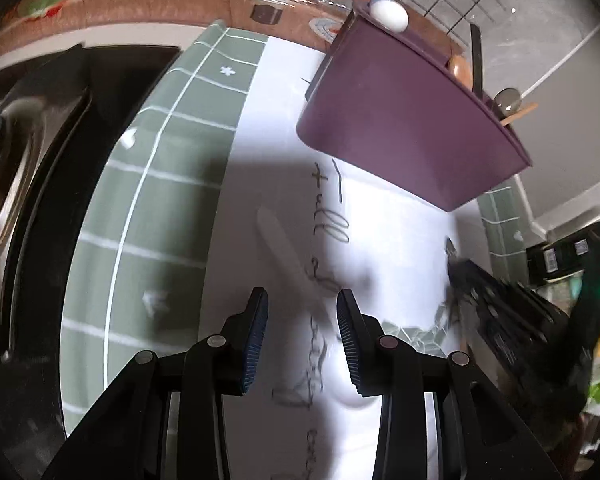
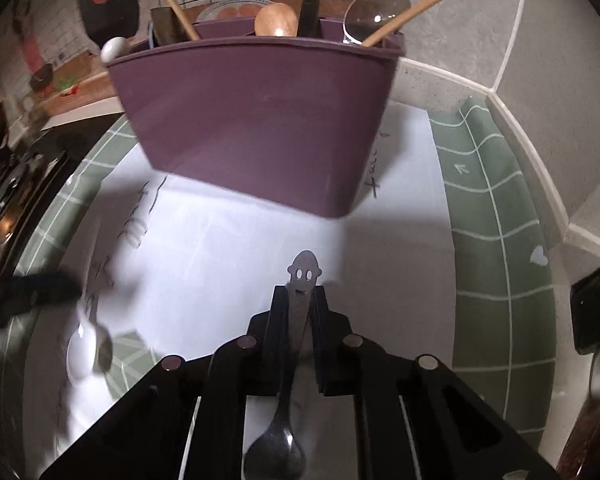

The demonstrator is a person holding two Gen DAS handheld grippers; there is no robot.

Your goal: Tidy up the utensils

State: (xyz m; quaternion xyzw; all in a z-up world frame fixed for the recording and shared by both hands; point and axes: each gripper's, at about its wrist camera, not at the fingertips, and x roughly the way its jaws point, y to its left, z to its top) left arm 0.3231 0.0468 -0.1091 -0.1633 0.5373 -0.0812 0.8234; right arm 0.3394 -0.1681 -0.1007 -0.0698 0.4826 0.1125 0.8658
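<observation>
A purple utensil caddy (image 1: 400,120) (image 2: 252,120) stands on a white sheet of paper (image 1: 284,128) (image 2: 228,248). It holds wooden sticks, a wooden spoon (image 2: 277,20), a dark handle, a clear ladle (image 2: 376,8) and a white-ended utensil (image 2: 114,49). My right gripper (image 2: 300,294) is shut on a metal spoon (image 2: 305,270): its face-shaped handle end points at the caddy and its bowl hangs back under the gripper. My left gripper (image 1: 302,312) is open above a blurred white spoon (image 1: 278,240) (image 2: 82,354) that lies on the paper. Its pads are not touching the spoon.
A green grid mat (image 1: 152,208) (image 2: 496,248) lies under the paper. A dark cooktop (image 1: 40,152) borders it on the left and a stone ledge with a tiled wall (image 2: 548,92) on the right. The blurred right gripper (image 1: 500,312) is close beside the left one. A dark box (image 2: 596,312) sits at the far right.
</observation>
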